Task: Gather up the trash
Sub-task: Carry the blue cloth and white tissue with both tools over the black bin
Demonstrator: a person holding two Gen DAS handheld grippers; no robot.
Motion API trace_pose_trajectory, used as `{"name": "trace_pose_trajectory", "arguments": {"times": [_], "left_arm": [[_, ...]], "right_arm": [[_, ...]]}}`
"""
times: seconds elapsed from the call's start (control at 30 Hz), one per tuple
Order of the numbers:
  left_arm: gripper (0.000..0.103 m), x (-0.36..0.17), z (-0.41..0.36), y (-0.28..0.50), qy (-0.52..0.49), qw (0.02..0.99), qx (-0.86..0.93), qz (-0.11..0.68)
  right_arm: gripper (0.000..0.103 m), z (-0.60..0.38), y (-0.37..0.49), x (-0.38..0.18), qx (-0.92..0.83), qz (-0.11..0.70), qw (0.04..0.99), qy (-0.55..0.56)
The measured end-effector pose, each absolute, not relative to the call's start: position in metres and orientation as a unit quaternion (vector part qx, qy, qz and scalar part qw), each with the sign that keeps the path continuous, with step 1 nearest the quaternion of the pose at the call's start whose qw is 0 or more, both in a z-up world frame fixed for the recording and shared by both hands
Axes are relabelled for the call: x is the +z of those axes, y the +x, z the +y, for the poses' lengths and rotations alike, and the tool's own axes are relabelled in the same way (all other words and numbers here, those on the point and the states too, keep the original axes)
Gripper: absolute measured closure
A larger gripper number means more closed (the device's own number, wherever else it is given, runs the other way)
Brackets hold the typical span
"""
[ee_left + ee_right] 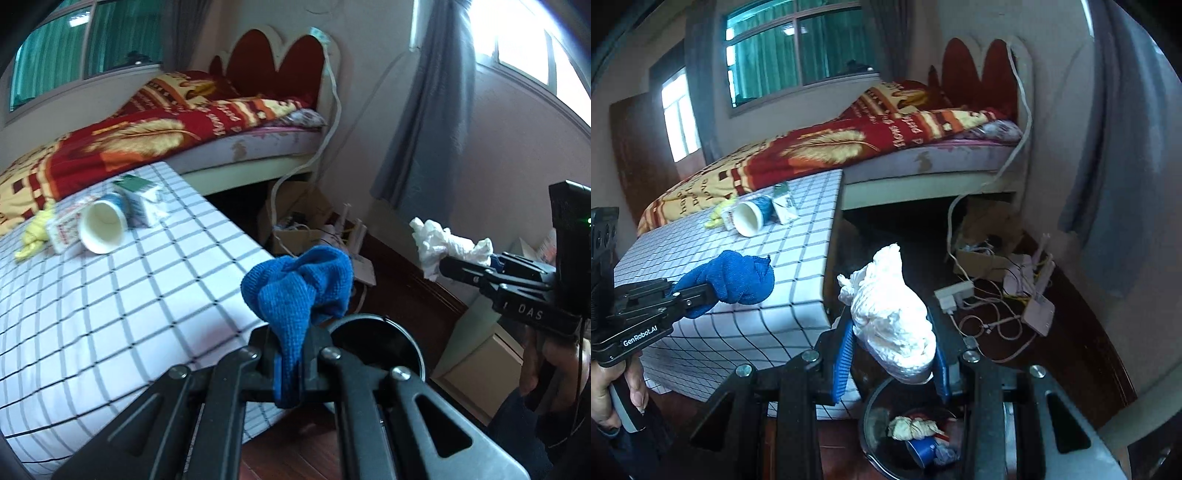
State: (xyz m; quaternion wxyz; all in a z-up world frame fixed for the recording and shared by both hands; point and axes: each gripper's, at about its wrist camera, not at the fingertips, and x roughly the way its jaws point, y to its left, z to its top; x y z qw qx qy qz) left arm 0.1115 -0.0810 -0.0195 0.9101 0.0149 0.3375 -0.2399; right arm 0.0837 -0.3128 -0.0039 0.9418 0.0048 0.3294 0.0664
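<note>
1. Blue cloth (pixel 295 280) is clamped in the closed left gripper (pixel 291 354), just above the black bin (pixel 916 432).
2. White crumpled paper (pixel 892 321) is pinched in the right gripper (pixel 890 363), over the bin, not yet dropped.
3. The bin already holds scraps.
4. A paper cup (pixel 101 227), carton (pixel 142 201) and yellow scrap (pixel 35 236) remain on the checked table (pixel 122 310).

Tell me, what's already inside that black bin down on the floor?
In the black bin lie a crumpled beige wad, a blue cup and some bluish scrap. The tongs and the white tissue wad they hold cover the bin's far side, so anything there stays unseen.
</note>
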Motion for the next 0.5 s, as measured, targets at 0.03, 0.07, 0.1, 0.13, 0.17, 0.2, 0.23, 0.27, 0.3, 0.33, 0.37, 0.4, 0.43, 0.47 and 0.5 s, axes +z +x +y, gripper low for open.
{"name": "trace_pose_trajectory", "arguments": {"times": [0.03, 0.07, 0.1, 0.13, 0.17, 0.2, 0.23, 0.27, 0.3, 0.33, 0.37, 0.4, 0.43, 0.47, 0.5], "left_arm": [[0.097, -0.023, -0.088, 0.111, 0.017, 0.907, -0.248, 0.34], [0.097, -0.027, -0.096, 0.11, 0.021, 0.903, -0.257, 0.343], [0.097, -0.03, -0.103, 0.109, 0.024, 0.901, -0.262, 0.346], [0.097, -0.036, -0.113, 0.108, 0.028, 0.896, -0.272, 0.351], [0.097, -0.04, -0.119, 0.107, 0.03, 0.892, -0.278, 0.354], [0.097, -0.043, -0.125, 0.106, 0.032, 0.889, -0.283, 0.357], [0.097, -0.047, -0.132, 0.105, 0.036, 0.885, -0.29, 0.361], [0.097, -0.052, -0.138, 0.104, 0.041, 0.881, -0.297, 0.365], [0.097, -0.056, -0.144, 0.103, 0.045, 0.878, -0.302, 0.369], [0.097, -0.06, -0.15, 0.103, 0.05, 0.874, -0.308, 0.374], [0.097, -0.065, -0.156, 0.103, 0.054, 0.87, -0.313, 0.378], [0.097, -0.069, -0.161, 0.103, 0.057, 0.866, -0.316, 0.384], [0.097, -0.076, -0.167, 0.104, 0.06, 0.86, -0.321, 0.392], [0.097, -0.079, -0.17, 0.106, 0.061, 0.858, -0.323, 0.396], [0.097, -0.085, -0.175, 0.107, 0.065, 0.854, -0.325, 0.402]], "right_arm": [[0.064, -0.319, 0.08, -0.008, 0.059, 0.334, 0.941, 0.005], [0.064, -0.324, 0.078, -0.012, 0.054, 0.338, 0.939, 0.006], [0.064, -0.328, 0.075, -0.014, 0.051, 0.341, 0.939, 0.007], [0.064, -0.334, 0.073, -0.019, 0.046, 0.347, 0.937, 0.007], [0.064, -0.339, 0.07, -0.023, 0.041, 0.352, 0.935, 0.005], [0.064, -0.342, 0.069, -0.027, 0.038, 0.356, 0.934, 0.005], [0.064, -0.347, 0.067, -0.032, 0.034, 0.361, 0.932, 0.004], [0.064, -0.351, 0.066, -0.037, 0.03, 0.366, 0.93, 0.006], [0.064, -0.354, 0.064, -0.041, 0.028, 0.368, 0.929, 0.007], [0.064, -0.358, 0.063, -0.045, 0.025, 0.373, 0.927, 0.009], [0.064, -0.362, 0.062, -0.051, 0.024, 0.377, 0.926, 0.011], [0.064, -0.365, 0.062, -0.056, 0.023, 0.382, 0.924, 0.011], [0.064, -0.366, 0.062, -0.06, 0.022, 0.387, 0.922, 0.01], [0.064, -0.369, 0.063, -0.066, 0.021, 0.393, 0.919, 0.009], [0.064, -0.37, 0.063, -0.071, 0.022, 0.398, 0.917, 0.01]]}}
